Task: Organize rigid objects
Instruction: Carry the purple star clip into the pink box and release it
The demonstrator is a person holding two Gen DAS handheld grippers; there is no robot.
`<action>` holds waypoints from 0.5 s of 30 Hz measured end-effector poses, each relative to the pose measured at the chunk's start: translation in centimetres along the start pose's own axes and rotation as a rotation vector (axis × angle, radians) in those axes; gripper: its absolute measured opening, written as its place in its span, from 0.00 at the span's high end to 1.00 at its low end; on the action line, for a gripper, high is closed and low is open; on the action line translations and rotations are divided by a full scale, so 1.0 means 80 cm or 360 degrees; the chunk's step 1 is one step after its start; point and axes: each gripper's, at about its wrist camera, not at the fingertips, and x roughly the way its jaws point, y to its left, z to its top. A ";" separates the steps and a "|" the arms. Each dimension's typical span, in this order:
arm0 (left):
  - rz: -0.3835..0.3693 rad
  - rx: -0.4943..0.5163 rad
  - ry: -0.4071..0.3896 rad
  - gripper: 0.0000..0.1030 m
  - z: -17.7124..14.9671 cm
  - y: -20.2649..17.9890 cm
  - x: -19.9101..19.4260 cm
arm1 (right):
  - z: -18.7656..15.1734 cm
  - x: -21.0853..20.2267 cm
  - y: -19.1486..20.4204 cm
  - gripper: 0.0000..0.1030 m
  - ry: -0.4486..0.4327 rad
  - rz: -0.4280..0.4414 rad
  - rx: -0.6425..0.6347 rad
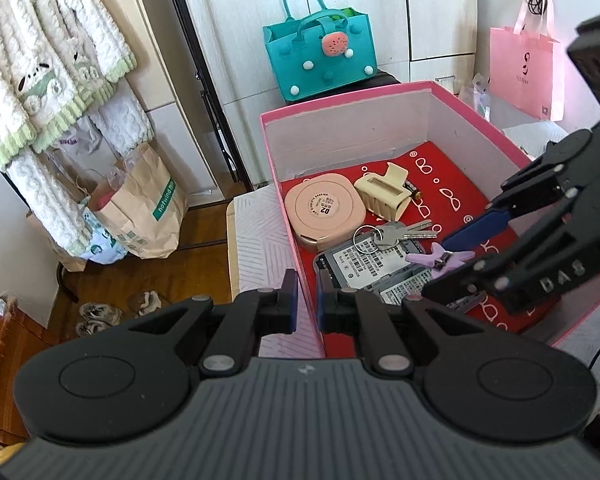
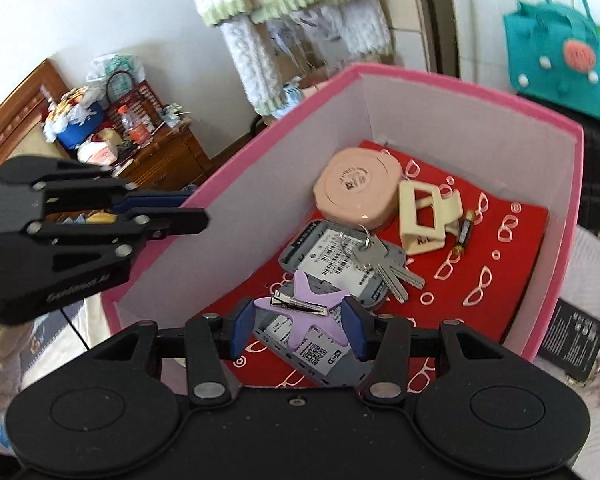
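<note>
Inside the pink box (image 2: 236, 168), right gripper (image 2: 298, 330) grips star clip (image 2: 306, 312).

The pink cardboard box (image 1: 384, 98) with pale inner walls sits on a white quilted surface with a ridged line pattern (image 1: 256, 232) in front of me. Its floor is lined with a red sheet printed with white spectacles (image 2: 512, 240). To the right of the box, on the same white surface, I see a black printed card (image 2: 572, 336) lying flat, just beside the box's outer wall. Beyond the surface's far-left edge is brown wooden flooring (image 1: 148, 272).
</note>
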 end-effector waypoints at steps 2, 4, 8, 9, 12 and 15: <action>0.0002 0.0016 -0.0004 0.92 -0.001 -0.001 -0.002 | -0.001 -0.001 -0.007 0.45 -0.0006 0.0034 0.0076; -0.0002 0.0030 -0.0005 0.92 -0.003 -0.001 -0.005 | -0.003 -0.008 -0.014 0.44 -0.0028 0.0071 0.0132; -0.0016 0.0049 0.0003 0.92 -0.009 -0.001 -0.012 | -0.012 -0.037 -0.011 0.42 -0.0136 0.0090 0.0129; -0.0022 0.0048 0.0008 0.92 -0.010 -0.001 -0.014 | -0.015 -0.047 -0.010 0.41 -0.0169 0.0094 0.0125; -0.0030 0.0055 0.0020 0.92 -0.014 -0.001 -0.018 | -0.025 -0.076 -0.008 0.40 -0.0271 0.0072 0.0109; -0.0035 0.0059 0.0025 0.92 -0.016 -0.002 -0.022 | -0.038 -0.106 -0.009 0.39 -0.0372 0.0029 0.0105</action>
